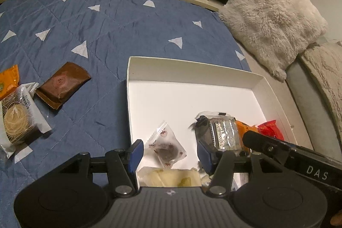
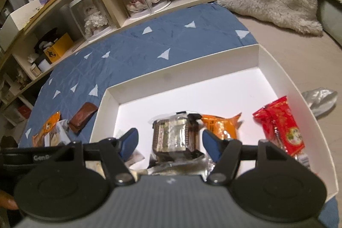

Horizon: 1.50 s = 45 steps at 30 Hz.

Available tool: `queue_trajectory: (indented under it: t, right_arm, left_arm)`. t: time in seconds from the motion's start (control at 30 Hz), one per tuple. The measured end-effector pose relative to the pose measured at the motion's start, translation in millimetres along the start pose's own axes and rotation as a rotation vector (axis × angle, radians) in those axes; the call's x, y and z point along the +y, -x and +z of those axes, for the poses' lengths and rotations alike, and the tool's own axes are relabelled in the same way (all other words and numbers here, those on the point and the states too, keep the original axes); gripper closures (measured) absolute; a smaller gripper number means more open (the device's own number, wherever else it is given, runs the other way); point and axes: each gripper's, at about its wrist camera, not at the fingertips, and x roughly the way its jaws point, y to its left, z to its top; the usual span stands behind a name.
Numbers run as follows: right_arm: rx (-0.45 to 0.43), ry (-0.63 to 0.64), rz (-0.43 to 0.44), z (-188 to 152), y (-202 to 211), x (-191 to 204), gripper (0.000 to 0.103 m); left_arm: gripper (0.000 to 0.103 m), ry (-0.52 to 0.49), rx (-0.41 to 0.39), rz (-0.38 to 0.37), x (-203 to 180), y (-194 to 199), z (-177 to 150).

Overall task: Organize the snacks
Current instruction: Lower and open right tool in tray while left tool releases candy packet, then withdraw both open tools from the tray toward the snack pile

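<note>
**Operator:** Nearest my right lens is the right gripper (image 2: 168, 143), its blue-tipped fingers (image 2: 129, 142) spread wide, one on each side of the clear-wrapped dark ridged cake with a silvery top (image 2: 171, 139). I see a gap on both sides, so I judge it is not pinched; it sits in the near middle of the shallow white cardboard box (image 2: 284, 76).

**Spotter:** And your left?

**Operator:** The left gripper (image 1: 171, 153) is also spread and holds nothing. It hangs over the box's near left corner, above the small clear sachet printed with red strawberries (image 1: 165, 147) and a pale yellow wrapped piece (image 1: 168, 177).

**Spotter:** What is already inside?

**Operator:** An orange foil packet (image 2: 218, 125) just right of the cake, touching it as far as I can tell, and a red printed foil packet (image 2: 282, 125) by the right wall. The far half of the box is bare.

**Spotter:** What remains outside?

**Operator:** On the blue quilted cover with white triangles (image 1: 106, 20), to the left: a brown foil pouch (image 1: 64, 84), a white-wrapped round pastry (image 1: 19, 119) and another orange packet (image 1: 8, 82).

**Spotter:** Your advice?

**Operator:** Lift the right tool straight up so neither finger drags the crinkly wrapper, keep it away from the left tool beside it, and send the left for the brown pouch, gripping across its flat faces and placing it in the bare far half.
</note>
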Motion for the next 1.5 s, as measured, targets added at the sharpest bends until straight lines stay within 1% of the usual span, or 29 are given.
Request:
queue_trajectory:
  t: [0.27,0.33,0.37,0.5,0.6,0.63,0.77,0.83,0.87,0.9,0.93,1.03,1.07,1.2,1.33,1.5]
  right_arm:
    - [-0.027,0.002,-0.030,-5.2,18.4,3.1,0.031]
    - [-0.035,-0.002,-0.037,-6.8,24.6,3.6,0.031]
    - [-0.036,-0.002,-0.040,-7.4,27.1,4.2,0.031]
    - [-0.039,0.017,-0.062,-13.7,37.6,7.4,0.027]
    - [-0.042,0.026,-0.069,-18.6,44.6,8.9,0.021]
    - [-0.046,0.026,-0.066,-19.8,47.3,9.0,0.016]
    - [-0.051,0.037,-0.077,-23.5,54.7,12.8,0.010]
    - [-0.050,0.043,-0.082,-25.3,57.7,15.5,0.004]
    - [-0.055,0.050,-0.089,-26.4,59.3,17.4,0.003]
    - [-0.059,0.060,-0.096,-27.7,61.4,19.5,0.001]
    - [-0.062,0.068,-0.099,-28.4,62.8,21.0,0.001]
    - [-0.064,0.086,-0.120,-31.6,66.3,25.4,0.001]
    - [-0.063,0.092,-0.129,-32.0,66.6,26.3,0.001]
    - [-0.059,0.110,-0.157,-33.7,68.2,28.6,0.001]
    - [-0.053,0.121,-0.173,-35.3,69.4,28.9,0.001]
    - [-0.052,0.122,-0.181,-35.8,68.0,29.9,0.001]
  left_arm:
    - [0.045,-0.011,-0.017,-0.001,-1.7,20.8,-2.0]
    - [0.040,-0.017,-0.021,0.001,-2.1,26.1,-2.9]
    - [0.040,-0.020,-0.025,0.001,-2.4,29.2,-4.0]
    - [0.040,-0.028,-0.026,0.005,-2.5,38.5,-9.1]
    - [0.038,-0.032,-0.028,0.012,-0.8,45.1,-13.0]
    - [0.037,-0.032,-0.029,0.014,0.3,47.9,-14.5]
    - [0.029,-0.037,-0.038,0.021,3.7,57.3,-20.5]
    - [0.022,-0.040,-0.041,0.027,5.8,61.6,-23.5]
    - [0.020,-0.042,-0.042,0.031,6.8,63.5,-24.7]
    - [0.015,-0.043,-0.043,0.036,8.1,65.5,-26.2]
    - [0.010,-0.046,-0.046,0.040,9.4,67.5,-27.5]
    - [0.001,-0.054,-0.057,0.051,13.4,74.0,-31.5]
    - [0.000,-0.057,-0.064,0.054,14.7,76.0,-32.6]
    - [0.000,-0.060,-0.096,0.057,19.0,83.4,-36.3]
    - [0.000,-0.067,-0.090,0.051,23.1,87.2,-37.3]
    - [0.000,-0.060,-0.115,0.055,35.1,94.9,-37.2]
